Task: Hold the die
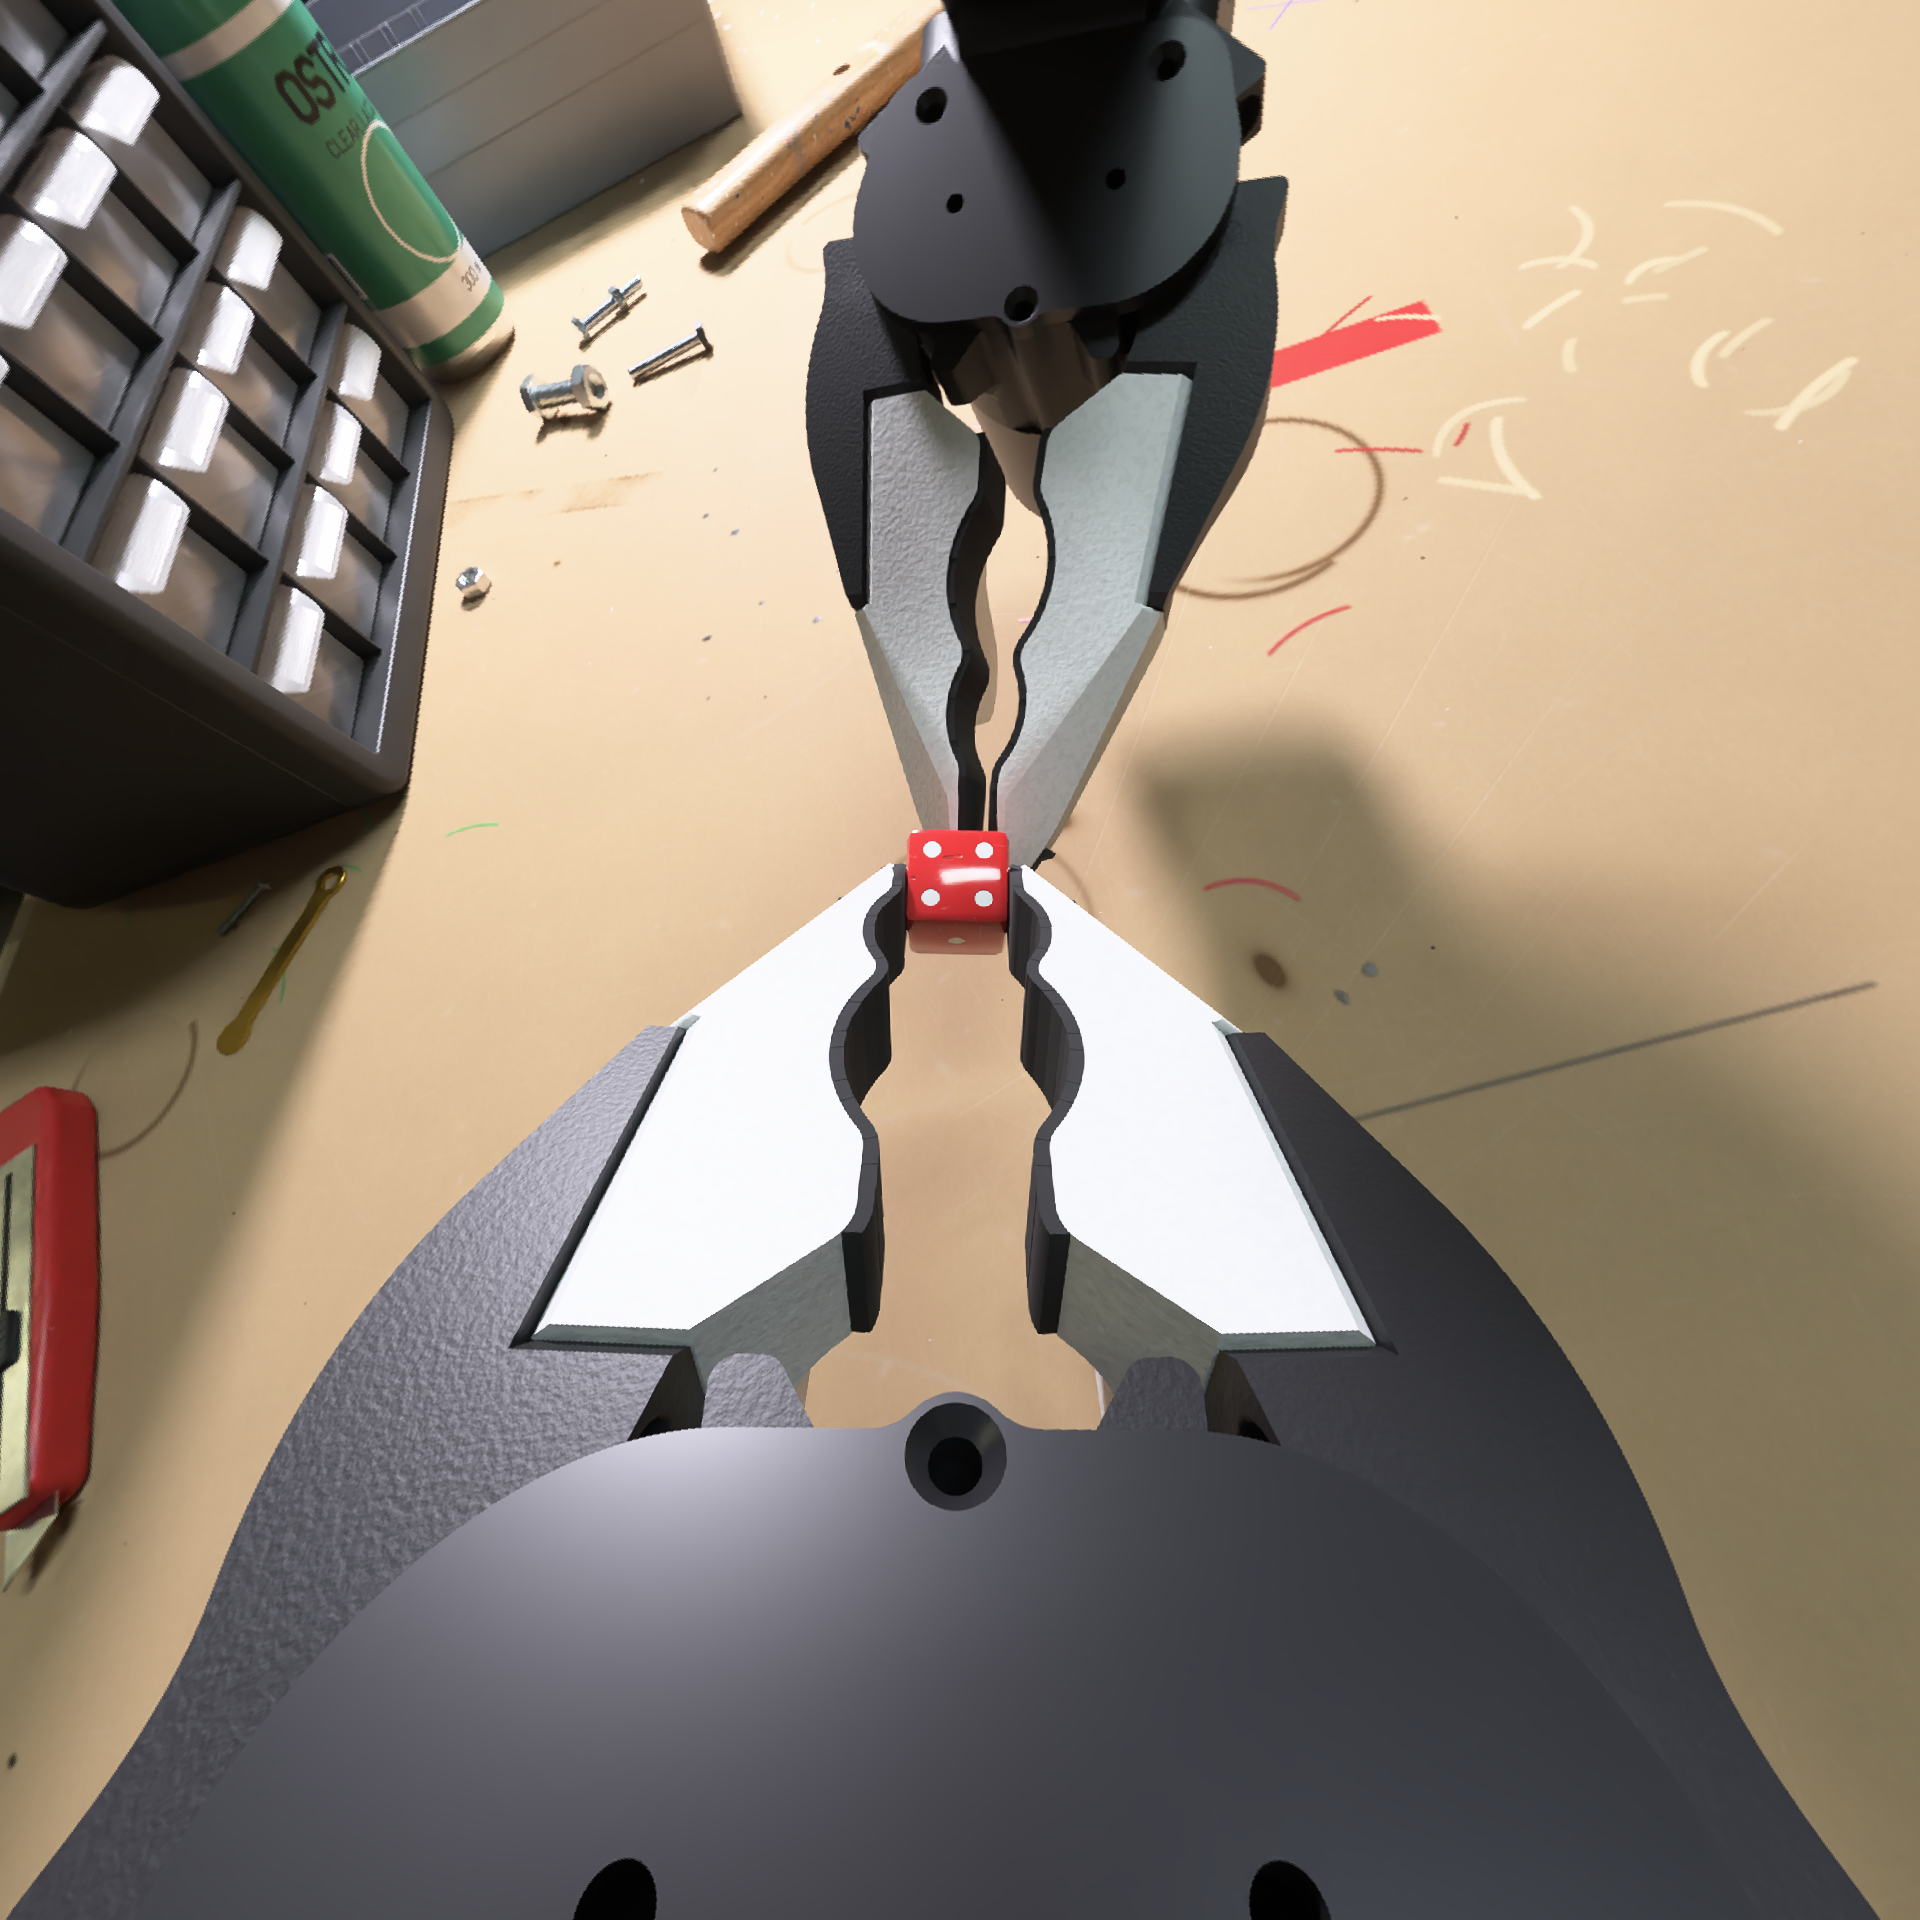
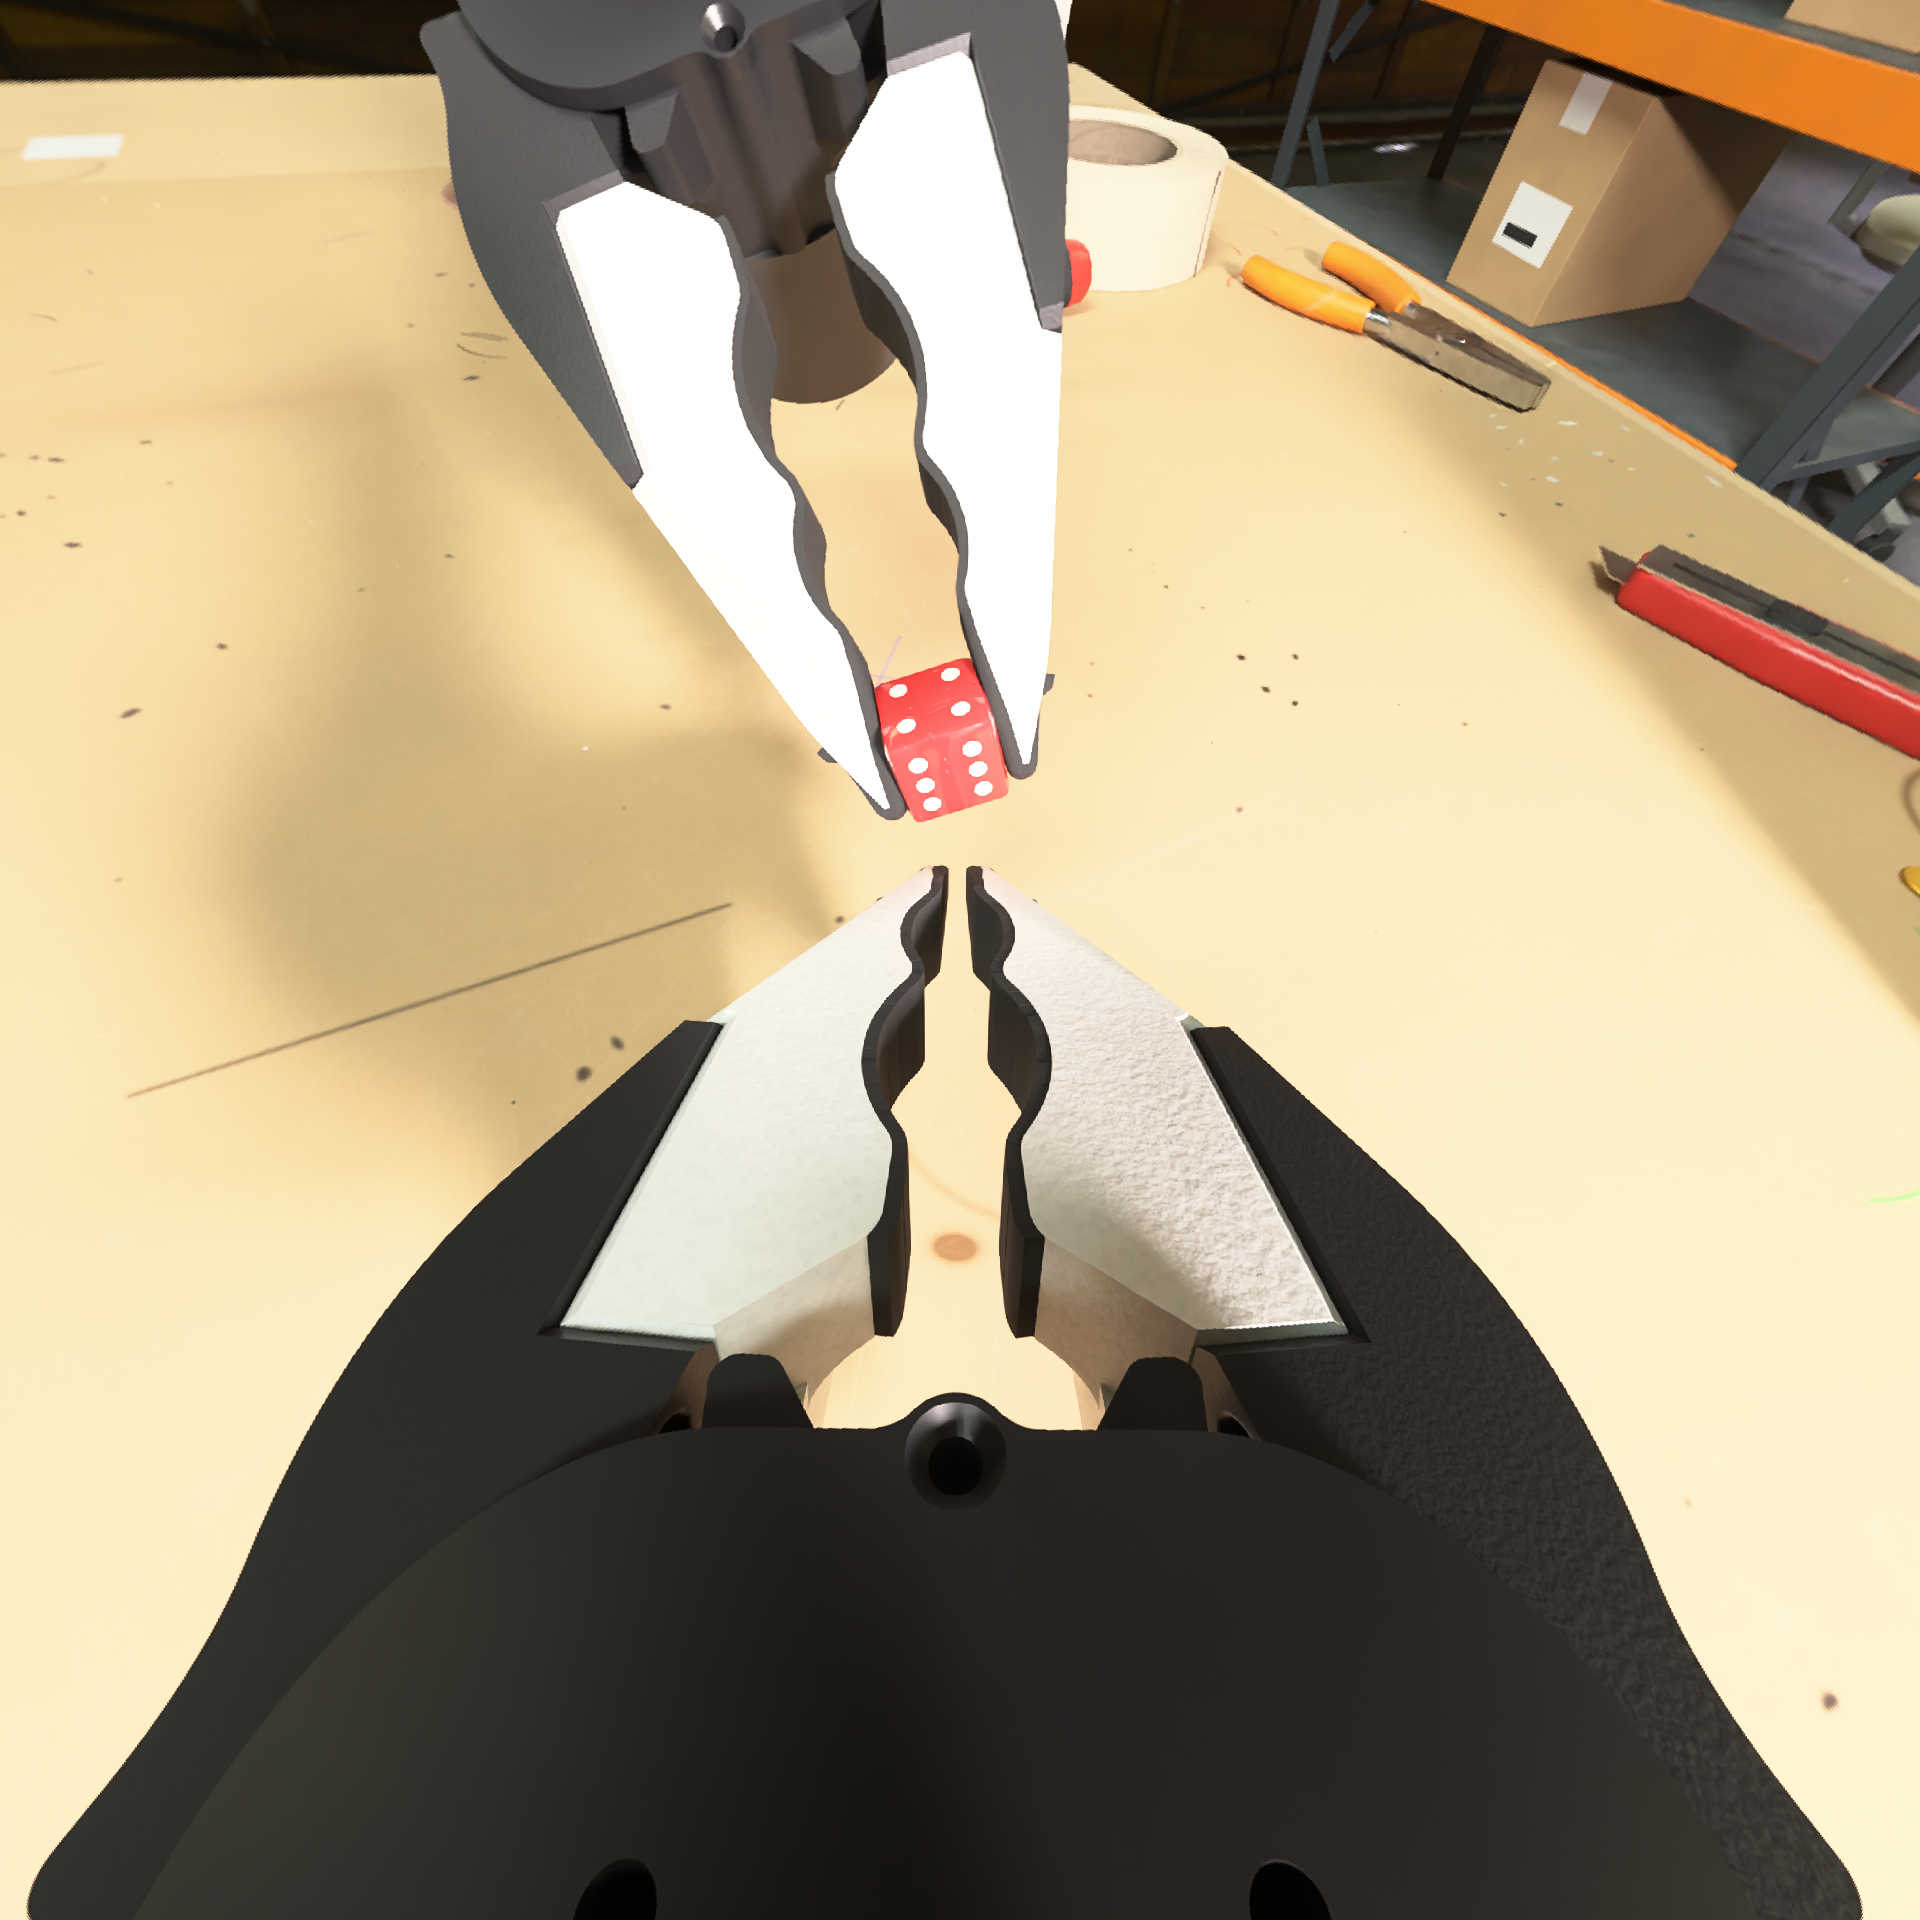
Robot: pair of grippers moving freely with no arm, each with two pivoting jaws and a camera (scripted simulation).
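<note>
A red die with white pips (image 1: 957,888) sits clamped between the white fingertips of my left gripper (image 1: 957,883), low over the tan workbench (image 1: 623,727). In the right wrist view the die (image 2: 940,743) shows in the left gripper (image 2: 951,784), which comes in from the top. My right gripper (image 2: 956,878) is shut and empty, its tips a short gap in front of the die. In the left wrist view the right gripper (image 1: 977,821) points at the die's far side from the top. I cannot tell whether the die touches the bench.
A dark drawer organiser (image 1: 187,416), a green tube (image 1: 353,177), a wooden handle (image 1: 810,145), bolts (image 1: 566,395) and a brass pin (image 1: 281,956) lie to the left. A tape roll (image 2: 1143,197), orange pliers (image 2: 1382,312) and a red knife (image 2: 1766,644) lie near the bench's edge.
</note>
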